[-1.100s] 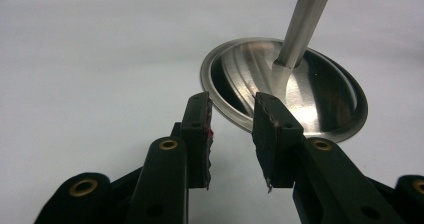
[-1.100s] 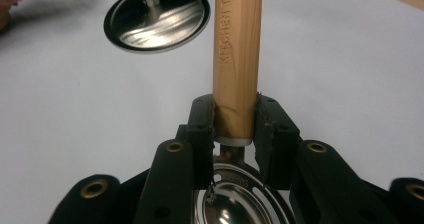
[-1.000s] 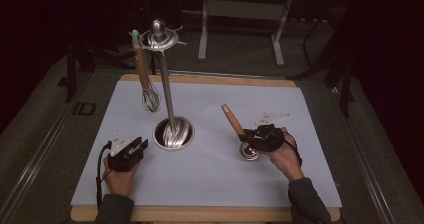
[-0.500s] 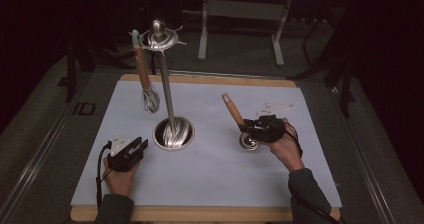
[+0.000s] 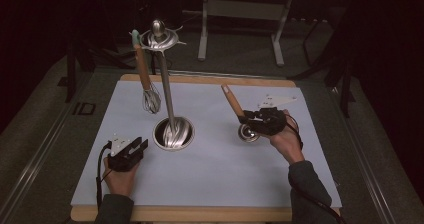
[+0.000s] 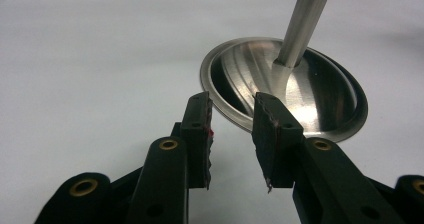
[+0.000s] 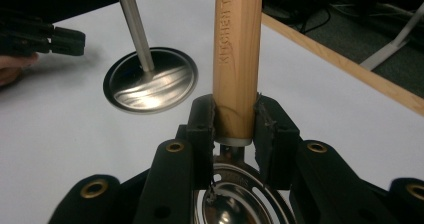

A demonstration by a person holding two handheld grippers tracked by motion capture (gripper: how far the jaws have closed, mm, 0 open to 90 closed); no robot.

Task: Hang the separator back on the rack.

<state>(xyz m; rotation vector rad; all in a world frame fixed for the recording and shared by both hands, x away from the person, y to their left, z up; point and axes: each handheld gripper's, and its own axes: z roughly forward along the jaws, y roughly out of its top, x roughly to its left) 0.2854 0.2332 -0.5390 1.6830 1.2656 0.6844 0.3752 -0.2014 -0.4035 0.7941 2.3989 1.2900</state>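
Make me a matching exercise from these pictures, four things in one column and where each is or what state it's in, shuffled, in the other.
Things:
1. whisk
2. wooden-handled utensil
3. left hand-held gripper
4. stand base

States:
A. clamped between the jaws of the right hand-held gripper
B. hanging from the top of the stand
C. a round shiny dish resting on the white mat
D. jaws apart with nothing between them, resting on the mat

Pairs: 1-B, 2-A, 3-D, 4-C
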